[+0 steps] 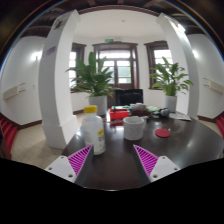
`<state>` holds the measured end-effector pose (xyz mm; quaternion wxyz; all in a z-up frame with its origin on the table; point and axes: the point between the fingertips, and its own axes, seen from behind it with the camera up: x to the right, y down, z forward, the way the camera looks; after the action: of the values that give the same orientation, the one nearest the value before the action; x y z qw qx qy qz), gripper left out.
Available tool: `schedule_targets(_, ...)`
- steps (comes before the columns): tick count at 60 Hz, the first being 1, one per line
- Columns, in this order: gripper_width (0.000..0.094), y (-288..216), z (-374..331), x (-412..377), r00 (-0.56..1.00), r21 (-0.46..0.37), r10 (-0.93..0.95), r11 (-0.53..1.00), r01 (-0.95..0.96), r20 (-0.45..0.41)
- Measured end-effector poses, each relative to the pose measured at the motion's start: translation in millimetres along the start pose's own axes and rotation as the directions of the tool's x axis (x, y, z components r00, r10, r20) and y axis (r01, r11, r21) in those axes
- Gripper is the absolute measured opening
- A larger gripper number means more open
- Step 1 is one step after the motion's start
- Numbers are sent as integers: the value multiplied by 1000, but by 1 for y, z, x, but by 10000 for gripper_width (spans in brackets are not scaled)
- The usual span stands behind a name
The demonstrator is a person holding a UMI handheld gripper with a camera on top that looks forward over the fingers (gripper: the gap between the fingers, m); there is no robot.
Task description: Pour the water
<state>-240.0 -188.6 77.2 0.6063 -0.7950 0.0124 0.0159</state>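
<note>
A white bottle (94,131) with a yellow cap stands upright on the dark round table (120,160), just ahead of my left finger. A white cup (133,127) stands to its right, beyond the fingers. My gripper (113,160) is open and empty, its magenta pads (79,159) wide apart above the bare table top. Nothing stands between the fingers.
A small red thing (162,132) lies on the table right of the cup. A white pillar (60,80) rises at the left. Potted plants (97,78) stand by the far windows. A dark monitor-like thing (127,97) sits beyond the table.
</note>
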Motion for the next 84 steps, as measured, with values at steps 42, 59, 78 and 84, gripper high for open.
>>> schedule_targets(42, 748, -25, 144, -86, 987, 14, 11, 1000, -14, 161)
schedule_targets(59, 483, -24, 149, -78, 993, 33, -17, 999, 13, 117)
schedule_targets(78, 446, -25, 147, -77, 993, 33, 25, 999, -29, 117)
schedule_targets(84, 447, -34, 155, -73, 979, 13, 167, 985, -170, 119)
